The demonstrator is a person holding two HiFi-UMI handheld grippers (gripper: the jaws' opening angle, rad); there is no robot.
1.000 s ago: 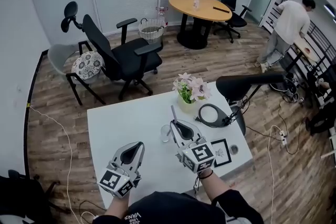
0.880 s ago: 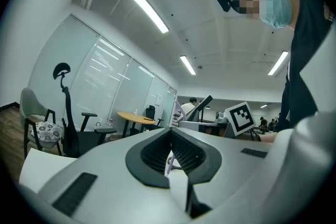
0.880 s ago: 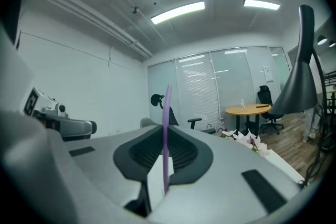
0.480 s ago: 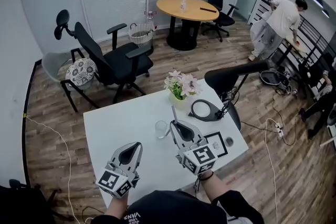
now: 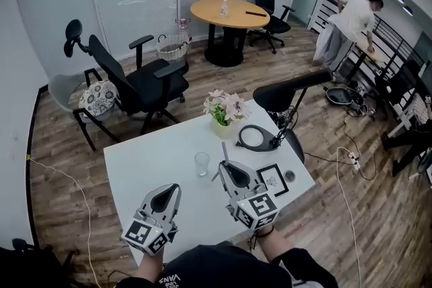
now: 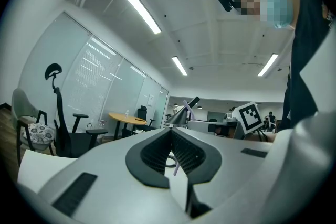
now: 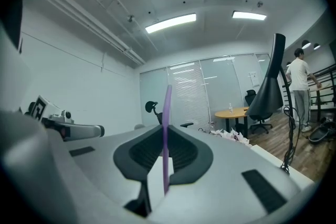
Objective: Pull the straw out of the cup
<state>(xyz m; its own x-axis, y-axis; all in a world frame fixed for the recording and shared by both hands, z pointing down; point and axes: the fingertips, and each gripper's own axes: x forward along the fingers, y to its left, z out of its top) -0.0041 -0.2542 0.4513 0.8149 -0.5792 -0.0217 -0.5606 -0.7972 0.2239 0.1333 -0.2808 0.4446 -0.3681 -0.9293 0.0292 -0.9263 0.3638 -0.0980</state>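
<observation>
Purple straw (image 7: pixel 167 107) pinched upright in the right gripper's (image 7: pixel 164 136) jaws, plain only in the right gripper view; from the head view, cup (image 5: pixel 202 163) empty on the white table (image 5: pixel 148 158); left gripper's (image 6: pixel 171 131) jaws pressed together, empty.

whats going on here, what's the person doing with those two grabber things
A person holds a pair of tongs in each hand over a white table. The right tongs are shut on a purple straw, which stands upright in them and is already out of the cup. The clear cup stands alone on the table, just ahead of those tongs. The left tongs are closed with nothing in them, off to the side.
</observation>
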